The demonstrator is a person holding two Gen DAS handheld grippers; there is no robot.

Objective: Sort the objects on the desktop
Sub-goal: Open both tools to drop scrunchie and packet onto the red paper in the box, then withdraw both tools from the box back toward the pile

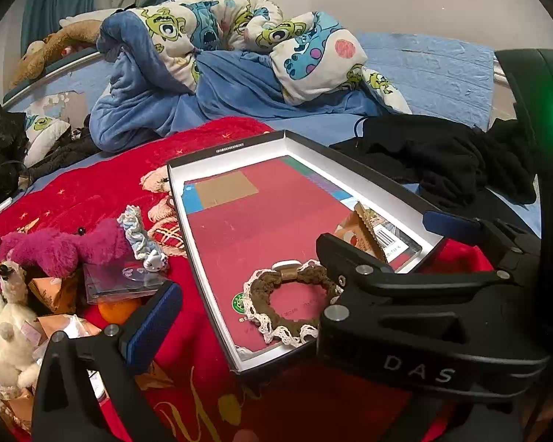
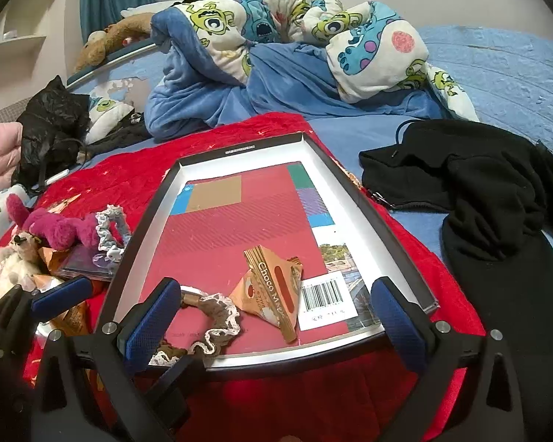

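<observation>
From the left wrist, the left gripper stood spread wide with nothing between its pads. It hung over the shallow box on the red blanket — inside lay a brown lace-edged scrunchie. A pink plush toy lay left of the box.

From the right wrist, the right gripper was likewise released and empty. The scrunchie sat by its left finger, and the orange snack packet lay free beside a barcode label — all within the box.

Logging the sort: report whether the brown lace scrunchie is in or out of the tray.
In. The brown lace scrunchie lies flat on the red book inside the tray, beside the snack packet.
</observation>
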